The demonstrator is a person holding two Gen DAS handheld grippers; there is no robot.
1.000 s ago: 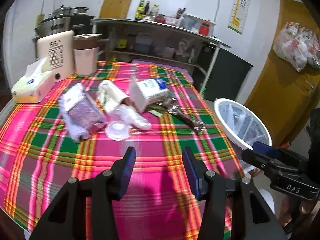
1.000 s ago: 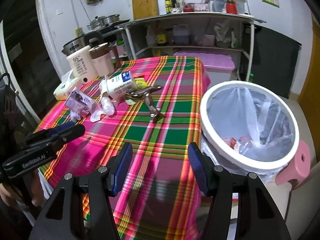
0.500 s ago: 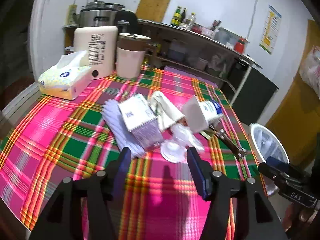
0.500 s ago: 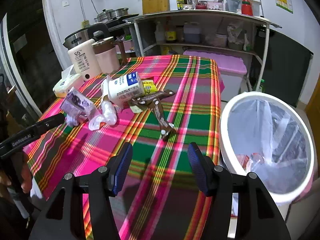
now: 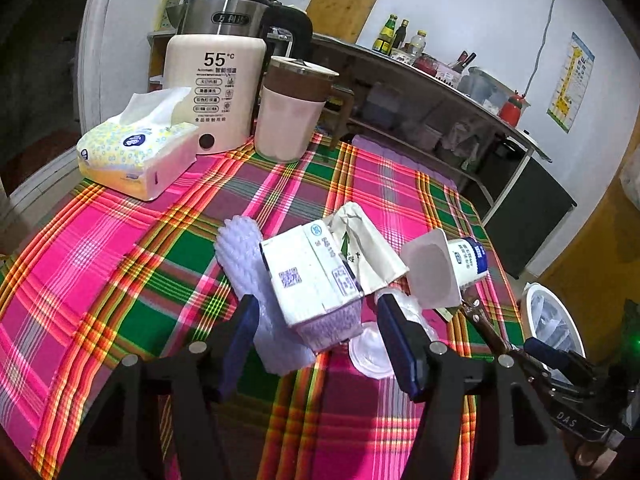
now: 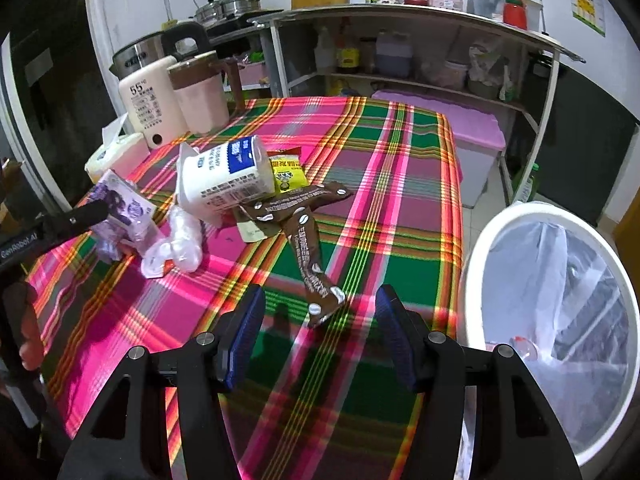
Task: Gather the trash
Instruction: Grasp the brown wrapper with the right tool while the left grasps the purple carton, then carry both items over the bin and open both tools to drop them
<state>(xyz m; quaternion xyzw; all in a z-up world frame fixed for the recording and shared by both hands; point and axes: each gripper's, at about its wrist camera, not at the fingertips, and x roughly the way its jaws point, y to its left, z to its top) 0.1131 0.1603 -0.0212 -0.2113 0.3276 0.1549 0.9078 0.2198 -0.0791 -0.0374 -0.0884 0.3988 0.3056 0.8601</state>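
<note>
A trash pile lies mid-table on the plaid cloth (image 5: 120,248). It holds a white-and-purple carton (image 5: 308,280), a lilac foam sleeve (image 5: 248,264), a paper wrapper (image 5: 364,248), a tipped yoghurt cup (image 5: 440,272) and a clear lid (image 5: 370,356). My left gripper (image 5: 318,312) is opening; the carton's near end sits between its fingers, untouched by the pads. My right gripper (image 6: 320,300) stands open over the near end of a brown coffee wrapper (image 6: 304,240). Beside the cup (image 6: 224,180) lies a yellow sachet (image 6: 286,172). The lined white bin (image 6: 560,320) stands off the table's right edge.
A cream kettle (image 5: 216,92), a pink jug (image 5: 292,112) and a tissue pack (image 5: 136,152) stand at the far left of the table. Behind it are a metal shelf (image 6: 400,20) and a purple storage box (image 6: 460,128). A hand (image 6: 28,340) holds the left gripper.
My left gripper moved in toward the trash pile and its jaws widened around the carton. My right gripper swung from over the bin to the table, over the brown wrapper.
</note>
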